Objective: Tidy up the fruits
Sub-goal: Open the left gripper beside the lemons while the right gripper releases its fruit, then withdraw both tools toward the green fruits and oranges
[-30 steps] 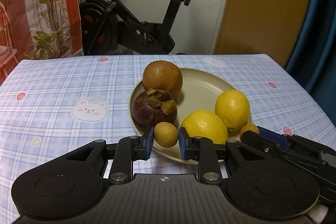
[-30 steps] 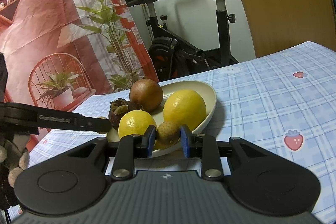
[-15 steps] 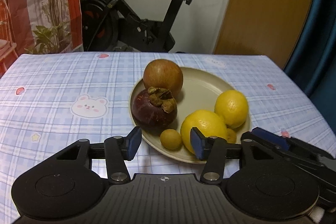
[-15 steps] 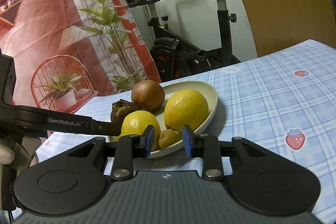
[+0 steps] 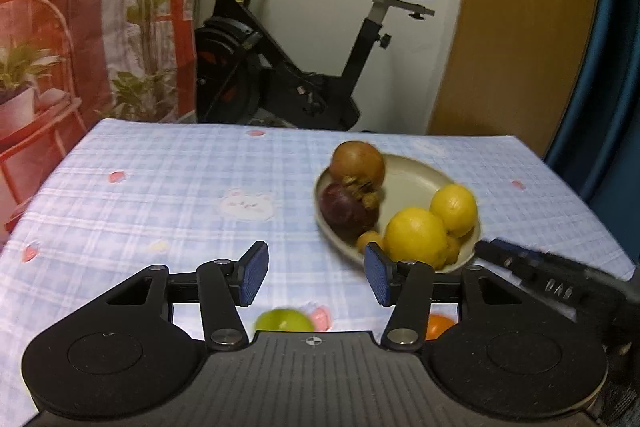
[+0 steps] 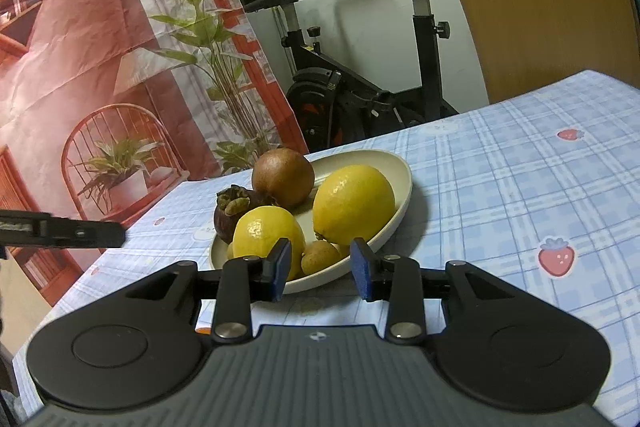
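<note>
Table [image 5: 168, 179] w/ blue-white check cloth carries everything; the cream plate [image 6: 394, 171] sits toward its far right part, rim part-hidden in the left wrist view by the fruit piled in it. On the plate: two yellow lemons [image 6: 352, 205] side by side nearest the near rim, a brown round fruit [image 6: 283, 177] at the far rim, a dark purple mangosteen [image 6: 230, 211] w/ dried calyx touching it. Small tan longan [image 6: 320, 257] lies at the plate's near rim, just beside the lemons; a second small one [image 5: 369, 239] shows in the left wrist view betw. mangosteen and lemon.

Left gripper [image 5: 316, 275] is spread wide, nothing betw. its blue pads, over bare cloth left of the plate. Right gripper [image 6: 320, 269] is part-way apart, not gripping, pads either side of the longan but clear of it.

Hard to read: left view is motion-blurred. A green round fruit [image 5: 285, 321] and an orange one [image 5: 438, 325] peek out behind the left gripper body near the table's near edge, both mostly hidden, prob. lime and tangerine.

Beyond the far edge: black exercise bike [image 5: 296, 67], plant-print backdrop [image 6: 100, 47], wooden door [image 5: 516, 19].
</note>
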The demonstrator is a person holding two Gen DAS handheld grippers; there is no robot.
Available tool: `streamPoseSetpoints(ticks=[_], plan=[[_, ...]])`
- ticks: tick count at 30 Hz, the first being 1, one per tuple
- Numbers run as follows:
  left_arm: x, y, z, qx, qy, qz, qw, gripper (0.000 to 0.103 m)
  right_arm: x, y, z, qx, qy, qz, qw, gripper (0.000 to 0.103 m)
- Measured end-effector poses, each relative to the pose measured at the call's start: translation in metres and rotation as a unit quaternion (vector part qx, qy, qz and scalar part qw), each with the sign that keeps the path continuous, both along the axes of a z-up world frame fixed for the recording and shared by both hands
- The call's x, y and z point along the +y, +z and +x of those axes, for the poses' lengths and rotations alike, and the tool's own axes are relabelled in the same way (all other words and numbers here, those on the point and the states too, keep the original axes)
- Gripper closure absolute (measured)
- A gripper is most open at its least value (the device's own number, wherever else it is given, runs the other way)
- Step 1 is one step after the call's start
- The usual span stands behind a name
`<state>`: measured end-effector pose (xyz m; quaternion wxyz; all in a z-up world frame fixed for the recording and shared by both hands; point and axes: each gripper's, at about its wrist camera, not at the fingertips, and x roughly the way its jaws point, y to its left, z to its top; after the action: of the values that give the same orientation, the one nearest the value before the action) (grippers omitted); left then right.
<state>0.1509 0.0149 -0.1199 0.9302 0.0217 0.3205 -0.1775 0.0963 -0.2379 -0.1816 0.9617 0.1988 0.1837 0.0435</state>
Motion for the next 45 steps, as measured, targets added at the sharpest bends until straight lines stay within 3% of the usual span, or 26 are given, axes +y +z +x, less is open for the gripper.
streamPoseSetpoints(ticks=[5, 8, 12, 19, 23, 29, 37, 45], plan=[[0.015, -0.003, -0.008, 0.008, 0.021, -0.007, 0.9997, 0.038, 0.005, 0.006, -0.009, 0.003, -0.004, 0.007, 1.000, 0.066], [0.017, -0.003, -0.009, 0.003, 0.027, -0.002, 0.9996, 0.036, 0.016, 0.012, -0.015, 0.004, 0.010, 0.005, 1.000, 0.061], [0.028, -0.001, -0.016, -0.010, 0.036, -0.003, 0.9993, 0.025, 0.037, 0.023, -0.021, -0.002, 0.043, -0.015, 0.999, 0.054], [0.054, -0.005, -0.022, -0.017, 0.068, -0.028, 0.9972, 0.025, 0.081, 0.026, -0.021, 0.021, 0.110, -0.058, 0.992, 0.053], [0.069, -0.006, -0.022, -0.012, 0.083, -0.055, 0.9950, 0.026, 0.093, 0.028, -0.018, 0.031, 0.122, -0.071, 0.990, 0.053], [0.070, -0.010, -0.032, 0.003, 0.052, -0.075, 0.9958, 0.026, 0.099, 0.027, -0.023, 0.047, 0.129, -0.073, 0.988, 0.053], [0.064, -0.021, -0.054, 0.018, 0.019, -0.070, 0.9972, 0.026, 0.104, 0.029, -0.043, 0.055, 0.147, -0.096, 0.983, 0.053], [0.054, -0.025, -0.060, 0.007, 0.008, -0.081, 0.9966, 0.030, 0.092, 0.025, -0.053, 0.064, 0.107, -0.096, 0.988, 0.053]])
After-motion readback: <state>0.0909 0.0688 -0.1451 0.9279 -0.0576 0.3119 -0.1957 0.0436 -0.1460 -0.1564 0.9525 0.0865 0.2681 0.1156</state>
